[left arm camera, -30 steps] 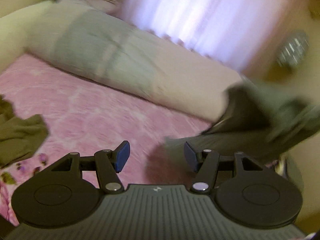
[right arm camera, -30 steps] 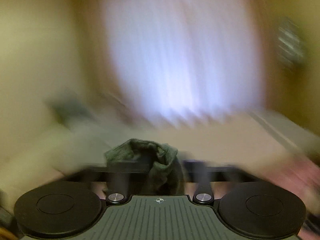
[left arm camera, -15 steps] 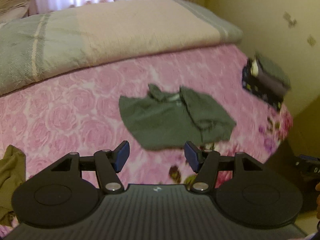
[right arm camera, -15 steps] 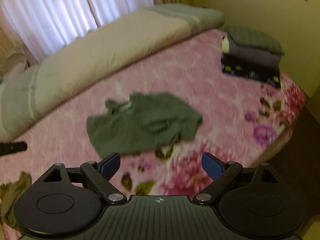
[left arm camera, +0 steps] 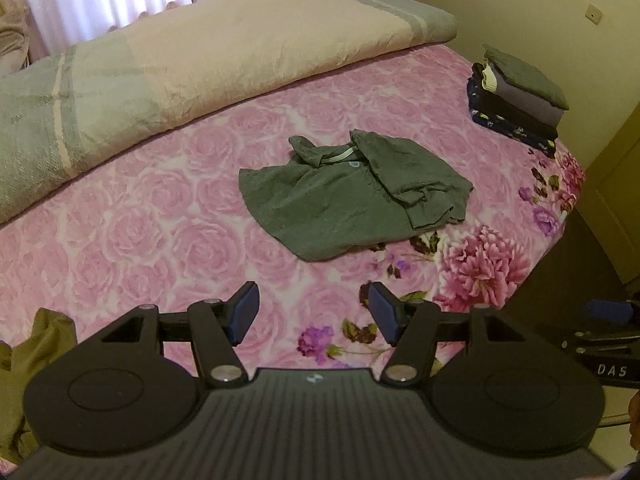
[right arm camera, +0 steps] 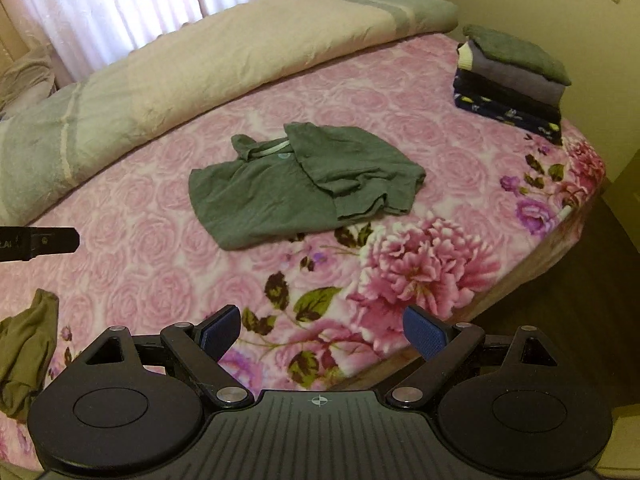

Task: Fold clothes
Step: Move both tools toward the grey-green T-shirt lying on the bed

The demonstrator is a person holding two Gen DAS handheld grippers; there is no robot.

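A crumpled grey-green T-shirt (left arm camera: 352, 192) lies loose in the middle of the pink floral bed (left arm camera: 160, 240); it also shows in the right wrist view (right arm camera: 304, 184). My left gripper (left arm camera: 312, 314) is open and empty, held back above the bed's near edge, well short of the shirt. My right gripper (right arm camera: 320, 332) is open and empty, also above the near edge, apart from the shirt. An olive garment (right arm camera: 24, 344) lies bunched at the left edge of the bed, and shows in the left wrist view too (left arm camera: 36, 364).
A stack of folded clothes (left arm camera: 516, 100) sits at the bed's far right corner (right arm camera: 512, 76). A long rolled beige and grey-green duvet (left arm camera: 200, 60) runs along the back. The bed's right edge drops to a dark floor (right arm camera: 560, 300).
One second ago my right gripper was shut on the grey-green shirt and swinging it. It has let go; the shirt now lies on the bed and both grippers have drawn back.
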